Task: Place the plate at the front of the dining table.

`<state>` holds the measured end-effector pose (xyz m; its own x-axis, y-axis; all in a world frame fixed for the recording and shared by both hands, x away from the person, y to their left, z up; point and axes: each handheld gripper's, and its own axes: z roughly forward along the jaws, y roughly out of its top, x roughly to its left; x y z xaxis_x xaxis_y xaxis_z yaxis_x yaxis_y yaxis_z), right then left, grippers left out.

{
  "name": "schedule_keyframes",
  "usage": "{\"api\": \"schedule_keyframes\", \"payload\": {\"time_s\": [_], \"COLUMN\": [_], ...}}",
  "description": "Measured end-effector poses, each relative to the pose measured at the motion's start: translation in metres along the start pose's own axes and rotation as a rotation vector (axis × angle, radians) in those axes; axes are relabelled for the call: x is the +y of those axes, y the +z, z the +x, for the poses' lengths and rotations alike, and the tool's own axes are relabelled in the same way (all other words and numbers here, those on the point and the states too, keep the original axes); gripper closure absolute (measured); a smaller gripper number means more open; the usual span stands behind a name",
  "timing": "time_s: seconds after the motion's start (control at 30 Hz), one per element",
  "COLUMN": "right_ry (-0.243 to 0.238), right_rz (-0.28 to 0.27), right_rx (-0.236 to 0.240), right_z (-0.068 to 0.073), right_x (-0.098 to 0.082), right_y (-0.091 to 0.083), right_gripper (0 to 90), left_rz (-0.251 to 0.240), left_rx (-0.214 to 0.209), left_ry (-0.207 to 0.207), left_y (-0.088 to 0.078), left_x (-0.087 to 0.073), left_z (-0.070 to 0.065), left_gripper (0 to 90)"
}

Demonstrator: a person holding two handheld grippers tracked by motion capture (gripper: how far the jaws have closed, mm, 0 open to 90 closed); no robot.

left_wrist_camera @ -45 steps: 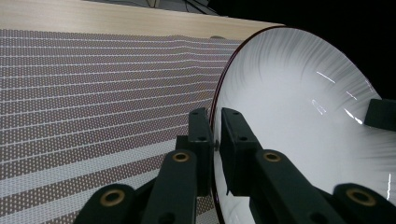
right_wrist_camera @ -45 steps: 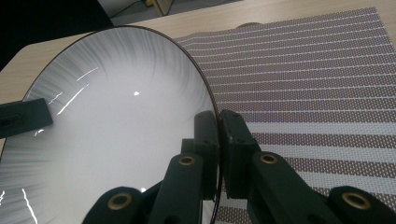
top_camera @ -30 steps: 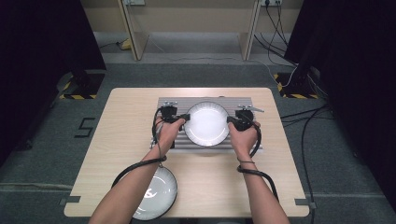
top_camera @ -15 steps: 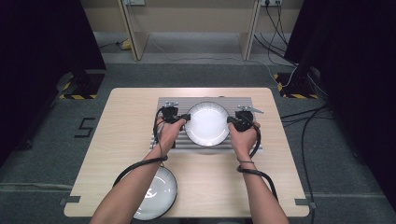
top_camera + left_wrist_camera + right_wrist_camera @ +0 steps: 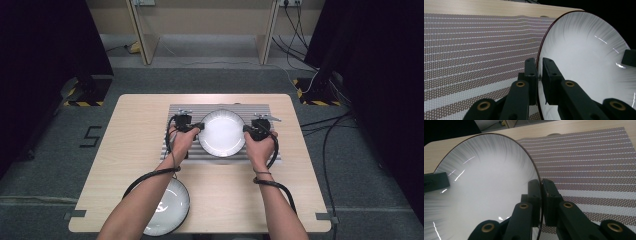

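A white plate [image 5: 221,133] with a thin dark rim sits over the striped placemat [image 5: 175,112] in the middle of the table. My left gripper [image 5: 198,126] is shut on the plate's left rim; in the left gripper view the two jaws pinch the rim of the plate [image 5: 584,65] at my left gripper [image 5: 539,67]. My right gripper [image 5: 246,129] is shut on the opposite rim, and the right gripper view has its jaws clamped on the edge of the plate [image 5: 486,182] at my right gripper [image 5: 541,188]. Whether the plate rests on the mat or is lifted off it I cannot tell.
A second white plate [image 5: 167,210] lies at the table's near edge, partly under the left forearm. The wooden table [image 5: 135,145] has bare room left and right of the mat. Cables trail from both grippers. Dark stands and floor cables surround the table.
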<state>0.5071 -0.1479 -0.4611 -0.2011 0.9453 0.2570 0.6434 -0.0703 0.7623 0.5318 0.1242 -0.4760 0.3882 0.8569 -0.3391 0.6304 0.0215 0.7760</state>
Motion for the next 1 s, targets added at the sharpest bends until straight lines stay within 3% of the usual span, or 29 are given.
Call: {"api": "schedule_keyframes", "payload": {"time_s": [1.0], "right_ry": [-0.007], "right_rz": [0.007], "right_rx": [-0.019], "right_z": [-0.008], "right_x": [0.001], "right_y": [0.008], "right_gripper": [85.8], "left_rz": [0.025], "left_rx": [0.007], "left_ry": [0.008], "left_y": [0.014], "left_x": [0.002], "left_z": [-0.001], "left_gripper": [81.9]}}
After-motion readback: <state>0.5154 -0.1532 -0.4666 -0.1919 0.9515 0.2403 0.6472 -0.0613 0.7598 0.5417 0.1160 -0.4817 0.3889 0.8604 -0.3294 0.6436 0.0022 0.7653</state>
